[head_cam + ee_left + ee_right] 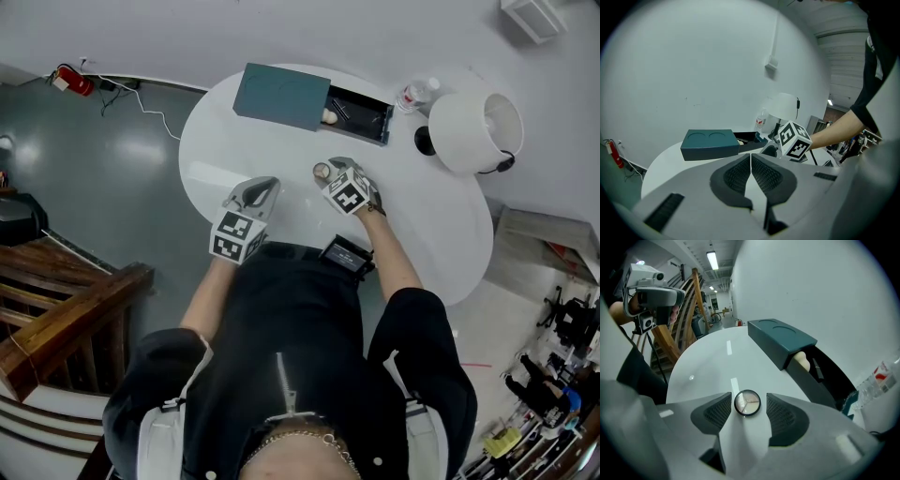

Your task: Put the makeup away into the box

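– What's she after with the right gripper (pixel 748 405)?

– The compact (pixel 322 171), the little round one lying flat on the table (pixel 234 159), a bit short of the box (pixel 281 97). The box's drawer (pixel 361 114) is slid out, with a pale sponge (pixel 802 361) already in it.

– Tricky thing to pick up?

– I'd guess it's light and hard, with a clear lid, so probably slick and easy to scuff or crack. It sits low too. I'd take it by the rim, pads on opposite edges, low enough that it doesn't pop out.

– Are the jaws on it yet?

– No. They stand wide, one either side of the compact. The left pad is just beside the rim, and the right one has a clear gap. Nothing is squeezed.

– And the left gripper (pixel 750 161)?

– Jaws pressed together, nothing in them. It hangs over the near edge of the table, apart from the box.
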